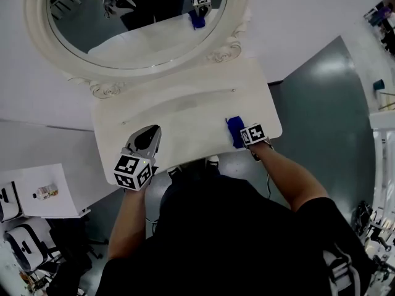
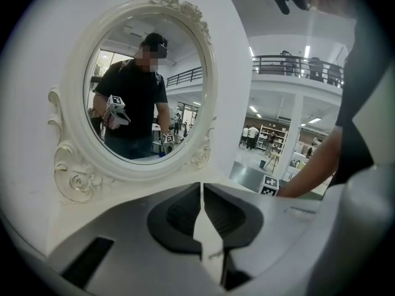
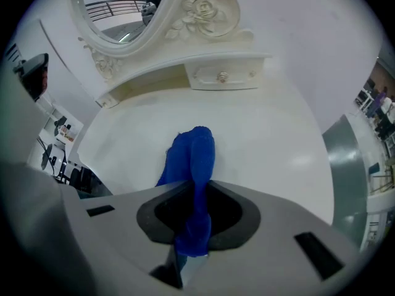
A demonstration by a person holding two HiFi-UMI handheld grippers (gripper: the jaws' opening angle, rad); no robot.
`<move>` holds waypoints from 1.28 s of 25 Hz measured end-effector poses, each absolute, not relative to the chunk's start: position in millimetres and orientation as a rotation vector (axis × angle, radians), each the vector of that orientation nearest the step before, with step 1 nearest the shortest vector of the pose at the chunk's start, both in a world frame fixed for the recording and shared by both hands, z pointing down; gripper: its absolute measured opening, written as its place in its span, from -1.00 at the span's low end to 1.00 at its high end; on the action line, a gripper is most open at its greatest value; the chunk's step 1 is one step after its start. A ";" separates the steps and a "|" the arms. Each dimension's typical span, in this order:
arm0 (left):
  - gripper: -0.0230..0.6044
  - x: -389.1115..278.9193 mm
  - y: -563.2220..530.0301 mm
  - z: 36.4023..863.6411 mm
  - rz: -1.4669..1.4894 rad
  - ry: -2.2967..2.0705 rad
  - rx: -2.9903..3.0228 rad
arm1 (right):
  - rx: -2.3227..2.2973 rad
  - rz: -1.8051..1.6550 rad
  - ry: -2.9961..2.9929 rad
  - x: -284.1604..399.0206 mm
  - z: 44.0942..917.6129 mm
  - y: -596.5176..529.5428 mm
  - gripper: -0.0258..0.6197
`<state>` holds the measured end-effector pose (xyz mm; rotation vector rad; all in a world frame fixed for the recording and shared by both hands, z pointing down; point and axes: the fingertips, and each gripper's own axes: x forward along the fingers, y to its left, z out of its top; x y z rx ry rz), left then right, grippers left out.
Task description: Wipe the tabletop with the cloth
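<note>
A white dressing table [image 1: 185, 113] with an oval mirror [image 1: 139, 17] stands before me. My right gripper [image 1: 242, 138] is shut on a blue cloth [image 1: 235, 131], which rests on the tabletop near its front right edge. In the right gripper view the blue cloth [image 3: 192, 165] is pinched between the jaws and trails forward onto the white top [image 3: 259, 134]. My left gripper [image 1: 148, 137] is held over the front left of the table, jaws shut with nothing between them. In the left gripper view the closed jaws point at the mirror [image 2: 145, 85].
A small drawer with a knob [image 3: 221, 76] sits under the mirror at the back of the tabletop. A white side table [image 1: 43, 193] with a small bottle [image 1: 45, 192] stands at the left. Grey floor [image 1: 327, 103] lies to the right of the table.
</note>
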<state>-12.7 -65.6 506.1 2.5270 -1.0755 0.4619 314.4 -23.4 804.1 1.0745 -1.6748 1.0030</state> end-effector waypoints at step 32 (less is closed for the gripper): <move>-0.85 -24.8 -56.5 496.6 0.439 -1.147 2.508 | 1.180 0.856 -1.740 331.8 744.1 -68.4 -0.77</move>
